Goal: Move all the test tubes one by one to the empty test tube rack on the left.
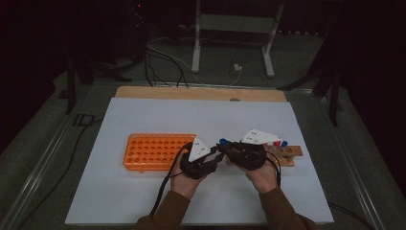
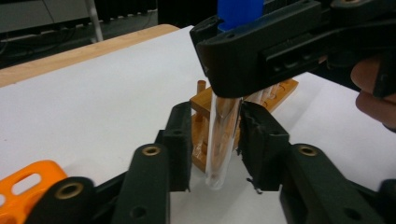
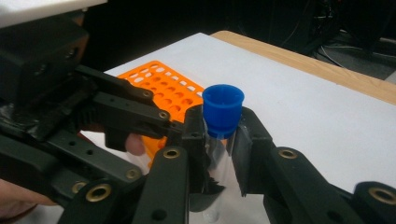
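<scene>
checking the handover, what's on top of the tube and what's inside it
A blue cap sits on top of the tube. Through the clear glass it looks empty; the stretch between the right gripper pads is covered, so unseen.

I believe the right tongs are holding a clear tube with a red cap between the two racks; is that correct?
Not quite: the cap is blue, not red, as the right gripper view shows. The rest holds: the right tongs grip the clear tube just below its cap, between the orange rack and the wooden rack.
</scene>
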A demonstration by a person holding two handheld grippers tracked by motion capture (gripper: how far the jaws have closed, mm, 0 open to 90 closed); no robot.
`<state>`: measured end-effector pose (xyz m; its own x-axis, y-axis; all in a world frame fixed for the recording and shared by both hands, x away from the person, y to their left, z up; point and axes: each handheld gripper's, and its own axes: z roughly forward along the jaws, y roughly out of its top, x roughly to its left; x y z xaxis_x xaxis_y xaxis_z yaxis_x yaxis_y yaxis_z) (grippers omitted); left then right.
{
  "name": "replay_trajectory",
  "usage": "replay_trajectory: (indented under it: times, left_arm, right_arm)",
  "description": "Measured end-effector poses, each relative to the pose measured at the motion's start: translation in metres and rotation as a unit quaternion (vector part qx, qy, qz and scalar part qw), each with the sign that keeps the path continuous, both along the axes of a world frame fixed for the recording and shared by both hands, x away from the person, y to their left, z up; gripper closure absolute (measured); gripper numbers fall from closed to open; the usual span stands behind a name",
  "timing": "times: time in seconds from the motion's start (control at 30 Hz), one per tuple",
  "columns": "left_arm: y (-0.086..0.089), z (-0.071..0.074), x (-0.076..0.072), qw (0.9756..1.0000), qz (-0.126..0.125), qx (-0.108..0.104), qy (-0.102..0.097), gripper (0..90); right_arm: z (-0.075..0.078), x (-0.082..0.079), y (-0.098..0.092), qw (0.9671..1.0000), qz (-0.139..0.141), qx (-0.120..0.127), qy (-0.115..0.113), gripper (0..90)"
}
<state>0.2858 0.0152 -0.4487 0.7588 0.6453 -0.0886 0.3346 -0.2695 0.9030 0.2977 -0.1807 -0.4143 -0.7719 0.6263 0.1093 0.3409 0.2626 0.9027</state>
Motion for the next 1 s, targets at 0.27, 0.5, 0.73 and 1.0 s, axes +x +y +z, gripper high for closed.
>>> replay_trajectory:
  times: [0.27, 0.5, 0.73, 1.0]
  left_arm:
    - [-0.003, -0.001, -0.001, 0.9999, -0.009, -0.003, -0.007, 76.4]
    - [0.002, -0.001, 0.001, 0.9999, 0.008, -0.003, -0.009, 76.8]
    - [0.012, -0.001, 0.003, 0.9996, 0.023, -0.006, -0.012, 76.8]
    - [0.026, -0.003, 0.004, 0.9993, 0.034, -0.004, -0.017, 76.8]
  right_arm:
    - [-0.001, -0.001, 0.000, 1.0000, 0.001, 0.000, 0.003, 76.4]
    - [0.003, -0.002, -0.006, 1.0000, 0.001, 0.006, -0.005, 39.7]
    - [0.002, -0.005, -0.019, 0.9992, -0.036, 0.005, -0.019, 14.2]
    - [0.005, -0.013, -0.043, 0.9974, -0.063, 0.009, -0.034, 0.0]
